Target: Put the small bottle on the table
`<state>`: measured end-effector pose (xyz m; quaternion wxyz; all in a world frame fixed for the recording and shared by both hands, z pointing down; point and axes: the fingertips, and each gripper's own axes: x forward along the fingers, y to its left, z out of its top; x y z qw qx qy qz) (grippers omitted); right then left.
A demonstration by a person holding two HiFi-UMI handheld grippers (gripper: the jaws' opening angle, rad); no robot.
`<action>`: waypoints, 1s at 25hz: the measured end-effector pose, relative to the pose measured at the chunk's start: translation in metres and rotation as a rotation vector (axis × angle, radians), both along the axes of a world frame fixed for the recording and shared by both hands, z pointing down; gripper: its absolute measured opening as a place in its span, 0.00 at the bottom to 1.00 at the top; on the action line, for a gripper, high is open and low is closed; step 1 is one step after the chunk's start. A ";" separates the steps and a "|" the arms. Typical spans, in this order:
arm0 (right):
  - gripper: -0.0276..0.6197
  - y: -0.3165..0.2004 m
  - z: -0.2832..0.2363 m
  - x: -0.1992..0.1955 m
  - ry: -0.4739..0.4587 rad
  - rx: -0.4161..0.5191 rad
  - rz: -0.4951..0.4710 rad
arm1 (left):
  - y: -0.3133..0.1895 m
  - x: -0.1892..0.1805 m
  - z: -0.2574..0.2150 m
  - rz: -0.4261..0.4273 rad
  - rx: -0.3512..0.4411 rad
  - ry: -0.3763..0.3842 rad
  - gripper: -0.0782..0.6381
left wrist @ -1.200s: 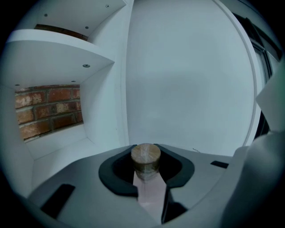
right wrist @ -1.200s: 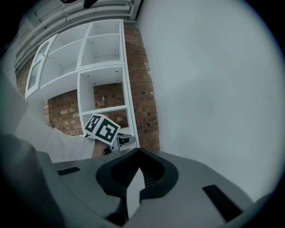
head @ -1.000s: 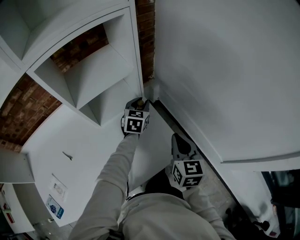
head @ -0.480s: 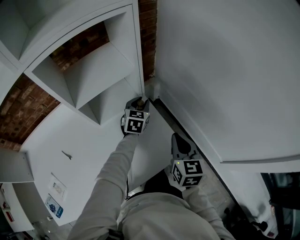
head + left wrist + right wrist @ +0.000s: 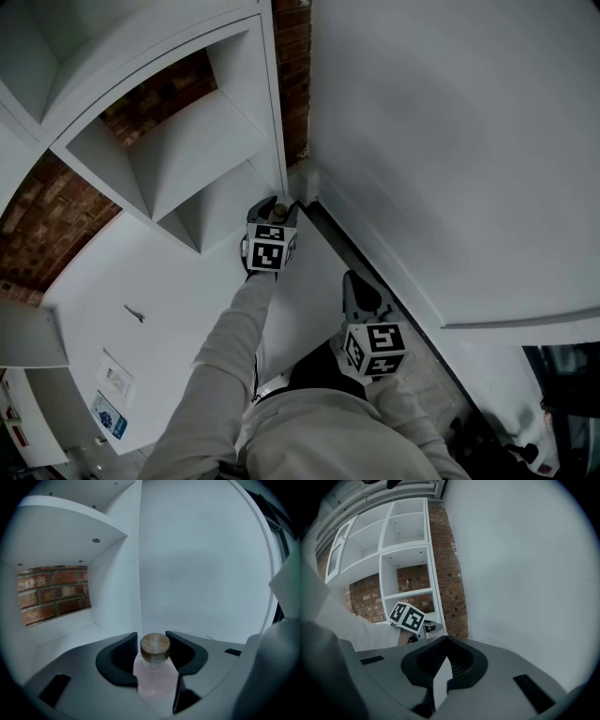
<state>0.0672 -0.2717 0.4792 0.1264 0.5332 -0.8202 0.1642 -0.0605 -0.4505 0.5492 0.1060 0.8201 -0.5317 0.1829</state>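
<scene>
Wood-capped pink small bottle [image 5: 155, 667]

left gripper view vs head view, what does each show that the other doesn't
Left gripper view only: the bottle's pink body between the left gripper's opening jaws. Head view only: the right gripper, the sleeves, both marker cubes. Both: white shelf, brick wall.

White shelving [image 5: 178, 141] stands against a brick wall [image 5: 42, 220].
</scene>
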 end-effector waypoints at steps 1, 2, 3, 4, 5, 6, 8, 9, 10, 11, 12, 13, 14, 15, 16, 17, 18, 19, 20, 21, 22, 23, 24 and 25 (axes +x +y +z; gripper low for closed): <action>0.09 0.000 0.000 0.000 0.000 0.001 -0.001 | 0.001 0.001 -0.004 0.003 0.009 0.006 0.37; 0.09 0.000 0.000 -0.001 -0.001 0.002 -0.002 | 0.002 0.001 -0.007 0.006 0.018 0.011 0.37; 0.09 0.000 -0.001 -0.001 -0.002 0.004 -0.004 | 0.003 0.002 -0.012 0.006 0.027 0.017 0.38; 0.09 0.000 -0.001 -0.002 -0.003 0.005 -0.006 | 0.005 0.002 -0.016 0.005 0.036 0.024 0.38; 0.09 0.001 -0.001 -0.002 -0.004 0.006 -0.008 | 0.007 0.001 -0.020 0.003 0.045 0.032 0.38; 0.09 0.001 -0.001 -0.003 -0.004 0.007 -0.010 | 0.010 0.001 -0.025 0.000 0.055 0.043 0.38; 0.09 0.002 -0.001 -0.004 -0.005 0.010 -0.014 | 0.016 -0.001 -0.035 -0.007 0.078 0.075 0.38; 0.09 0.003 -0.001 -0.004 -0.005 0.011 -0.015 | 0.020 -0.002 -0.040 -0.011 0.090 0.093 0.38; 0.09 0.004 -0.002 -0.005 -0.005 0.013 -0.017 | 0.024 -0.004 -0.046 -0.017 0.102 0.109 0.38; 0.09 0.004 -0.002 -0.005 -0.005 0.014 -0.018 | 0.028 -0.006 -0.051 -0.023 0.113 0.121 0.38; 0.09 0.005 -0.002 -0.005 -0.006 0.016 -0.019 | 0.033 -0.008 -0.055 -0.026 0.123 0.130 0.38; 0.09 0.006 -0.002 -0.005 -0.007 0.017 -0.019 | 0.038 -0.010 -0.059 -0.027 0.130 0.136 0.38; 0.09 0.007 -0.003 -0.005 -0.008 0.019 -0.020 | 0.043 -0.011 -0.062 -0.026 0.135 0.140 0.38; 0.09 0.008 -0.003 -0.006 -0.009 0.021 -0.020 | 0.049 -0.012 -0.064 -0.024 0.139 0.142 0.37; 0.09 0.008 -0.003 -0.006 -0.011 0.024 -0.020 | 0.054 -0.014 -0.066 -0.022 0.141 0.144 0.35; 0.09 0.009 -0.004 -0.008 -0.013 0.026 -0.022 | 0.060 -0.016 -0.067 -0.021 0.143 0.145 0.33; 0.09 0.010 -0.004 -0.009 -0.015 0.028 -0.024 | 0.066 -0.018 -0.068 -0.021 0.144 0.146 0.31; 0.09 0.011 -0.005 -0.011 -0.016 0.030 -0.027 | 0.072 -0.021 -0.068 -0.021 0.145 0.147 0.29; 0.09 0.013 -0.006 -0.013 -0.017 0.031 -0.031 | 0.078 -0.024 -0.069 -0.022 0.144 0.148 0.27; 0.09 0.014 -0.007 -0.015 -0.018 0.034 -0.035 | 0.083 -0.027 -0.069 -0.024 0.143 0.150 0.26; 0.09 0.016 -0.008 -0.017 -0.019 0.036 -0.038 | 0.089 -0.030 -0.070 -0.027 0.141 0.151 0.26; 0.09 0.017 -0.009 -0.019 -0.020 0.039 -0.041 | 0.095 -0.033 -0.070 -0.030 0.139 0.154 0.24; 0.09 0.019 -0.009 -0.020 -0.021 0.041 -0.044 | 0.100 -0.036 -0.071 -0.033 0.136 0.157 0.24; 0.09 0.020 -0.010 -0.022 -0.022 0.042 -0.046 | 0.106 -0.038 -0.072 -0.035 0.133 0.161 0.23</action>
